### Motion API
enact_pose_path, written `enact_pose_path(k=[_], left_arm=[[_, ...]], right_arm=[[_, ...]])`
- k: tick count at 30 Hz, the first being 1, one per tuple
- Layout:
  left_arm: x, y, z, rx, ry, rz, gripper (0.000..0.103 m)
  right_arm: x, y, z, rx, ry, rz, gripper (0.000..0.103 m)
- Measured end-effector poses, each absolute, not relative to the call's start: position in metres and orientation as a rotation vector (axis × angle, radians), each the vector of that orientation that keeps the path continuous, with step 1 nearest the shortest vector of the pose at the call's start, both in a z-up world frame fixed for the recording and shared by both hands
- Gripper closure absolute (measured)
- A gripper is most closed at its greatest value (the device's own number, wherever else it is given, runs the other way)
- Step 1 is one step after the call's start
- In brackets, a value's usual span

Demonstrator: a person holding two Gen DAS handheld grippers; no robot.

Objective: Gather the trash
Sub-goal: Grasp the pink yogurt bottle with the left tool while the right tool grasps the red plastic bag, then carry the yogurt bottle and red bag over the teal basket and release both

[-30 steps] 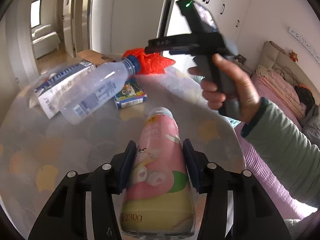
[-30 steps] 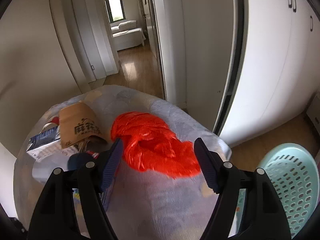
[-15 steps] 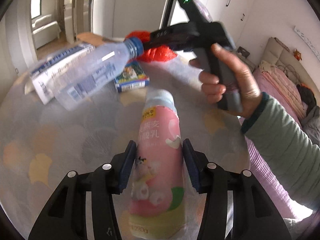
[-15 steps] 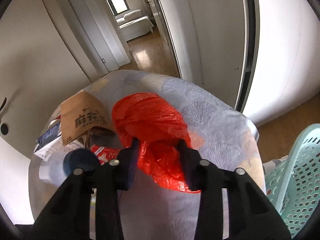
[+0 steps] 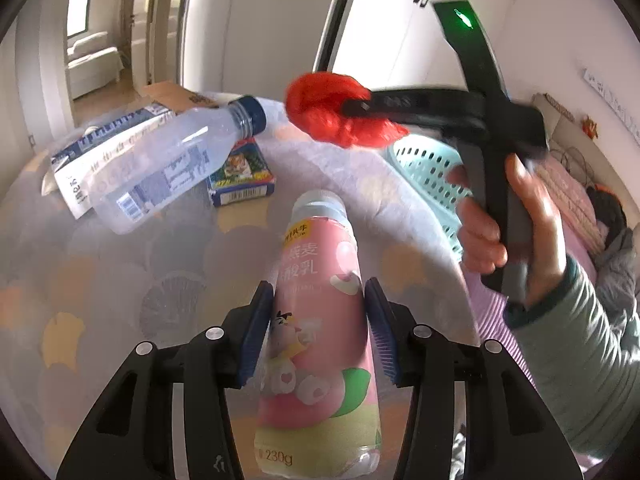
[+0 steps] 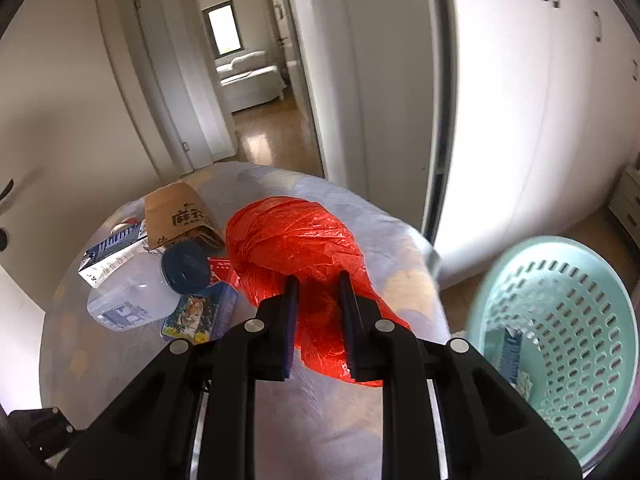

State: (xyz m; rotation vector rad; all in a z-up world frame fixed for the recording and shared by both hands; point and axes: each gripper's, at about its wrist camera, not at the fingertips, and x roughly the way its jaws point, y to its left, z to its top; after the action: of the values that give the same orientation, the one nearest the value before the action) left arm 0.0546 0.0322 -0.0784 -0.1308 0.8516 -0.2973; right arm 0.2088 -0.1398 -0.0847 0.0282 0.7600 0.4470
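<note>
My left gripper (image 5: 319,312) is shut on a pink yogurt bottle (image 5: 318,340) and holds it above the table. My right gripper (image 6: 318,284) is shut on a red plastic bag (image 6: 296,236); in the left wrist view the bag (image 5: 332,108) hangs lifted off the table from that gripper (image 5: 362,106). A clear water bottle with a blue cap (image 5: 160,164) lies on the table, also in the right wrist view (image 6: 132,300). A teal laundry basket (image 6: 560,328) stands right of the table, with a carton inside (image 6: 510,350).
On the patterned tablecloth (image 5: 120,300) lie a blue-white milk carton (image 5: 80,156), a small tiger-print box (image 5: 242,176) and a brown paper bag (image 6: 176,216). A bed with pink bedding (image 5: 576,196) is at the right. An open doorway (image 6: 248,92) lies beyond the table.
My right gripper closed on the red bag and lifted it off the table. My left gripper raised the pink bottle and tilted it more upright.
</note>
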Motion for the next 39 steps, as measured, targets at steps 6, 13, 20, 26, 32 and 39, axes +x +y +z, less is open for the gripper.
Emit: enact_pose_path(k=[6,13,20,26,32,39], left_arm=[[0.066,0.027,-0.066,-0.134,0.820,-0.307,0.057],[0.080,0.016,-0.053,-0.141,0.783,-0.340,0.058],[0.103,-0.007,-0.045,-0.116,0.763,-0.379,0.058],[0.134,-0.044,-0.031,-0.094,0.741,-0.433,0.058],[0.168,-0.098,-0.023,-0.073,0.732,-0.523,0.058],[0.218,-0.159,-0.046,-0.038,0.776,-0.583,0.058]], right_arm=[[0.186,-0.169,-0.062,0.078,0.697,0.431,0.086],[0.170,-0.210,-0.039,0.129,0.644,0.380,0.086],[0.164,-0.254,-0.032,0.168,0.613,0.303,0.086],[0.162,-0.298,-0.037,0.197,0.609,0.197,0.086],[0.165,-0.345,-0.053,0.265,0.632,0.094,0.086],[0.178,-0.386,-0.093,0.343,0.739,-0.032,0.086]])
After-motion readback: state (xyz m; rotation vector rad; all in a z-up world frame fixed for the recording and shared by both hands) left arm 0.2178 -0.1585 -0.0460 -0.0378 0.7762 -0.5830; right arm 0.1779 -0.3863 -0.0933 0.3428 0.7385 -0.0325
